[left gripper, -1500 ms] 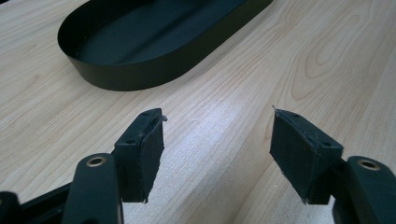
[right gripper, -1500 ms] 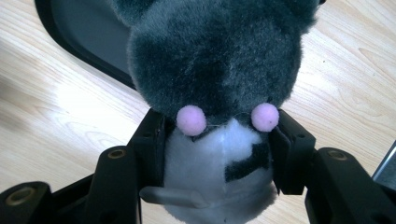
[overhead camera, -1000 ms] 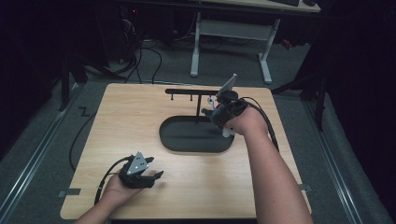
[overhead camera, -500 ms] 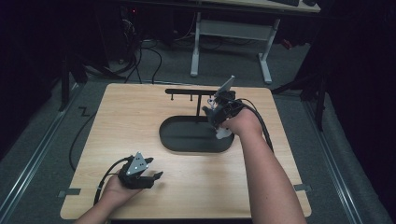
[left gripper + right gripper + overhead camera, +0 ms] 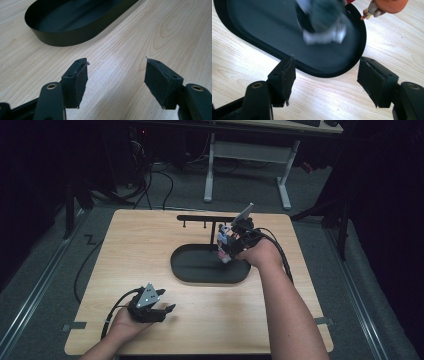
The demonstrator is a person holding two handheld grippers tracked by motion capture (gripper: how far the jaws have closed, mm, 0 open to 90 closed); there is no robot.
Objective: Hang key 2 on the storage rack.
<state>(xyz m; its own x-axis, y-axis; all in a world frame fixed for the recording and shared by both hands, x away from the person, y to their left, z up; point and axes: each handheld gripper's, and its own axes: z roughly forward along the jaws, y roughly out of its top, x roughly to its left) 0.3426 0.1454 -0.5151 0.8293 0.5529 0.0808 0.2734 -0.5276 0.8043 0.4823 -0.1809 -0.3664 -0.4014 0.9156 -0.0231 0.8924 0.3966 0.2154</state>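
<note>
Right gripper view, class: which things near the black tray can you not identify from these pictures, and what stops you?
- Grey-and-white item over the black tray, right gripper view: motion blur smears its shape.
- Orange figure, right gripper view: cut off by the top edge.
- Small toy by the right gripper, high view: too small, partly hidden by the hand.
- Rack pegs, high view: too small.

High view overhead, both tool views close, sharing black tray (image 5: 200,272)
</note>
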